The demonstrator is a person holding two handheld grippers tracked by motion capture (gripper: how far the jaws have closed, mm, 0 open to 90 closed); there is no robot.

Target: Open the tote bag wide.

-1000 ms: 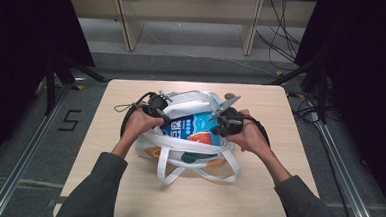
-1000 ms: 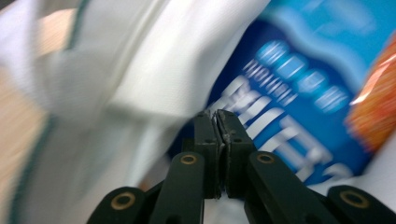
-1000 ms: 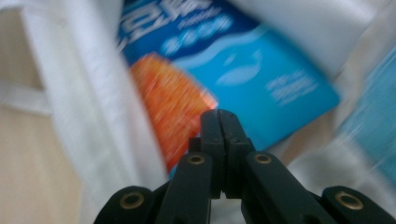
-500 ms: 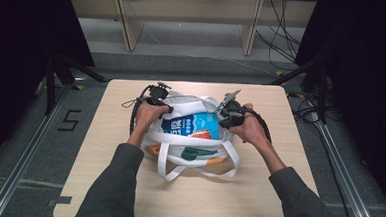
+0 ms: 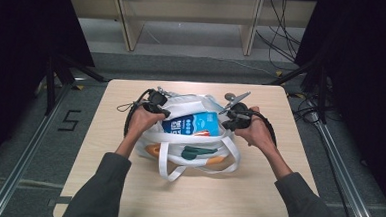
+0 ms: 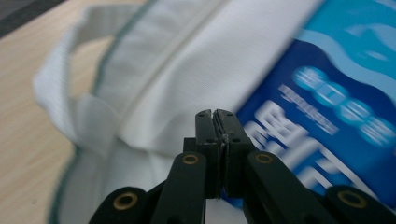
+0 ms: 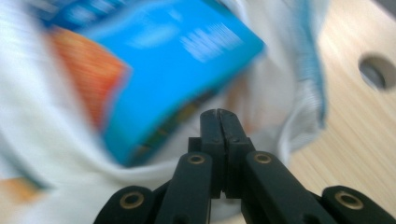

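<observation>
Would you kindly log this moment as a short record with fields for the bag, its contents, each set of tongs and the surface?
bag: white tote bag with white straps, lying on the table, mouth towards the far side
contents: blue box showing in the bag's mouth
left tongs: jaws together, at the bag's white fabric beside the blue box; whether fabric is pinched cannot be told
right tongs: jaws together, at the bag's opening by the box; a grip on fabric cannot be told
surface: light wooden table
</observation>
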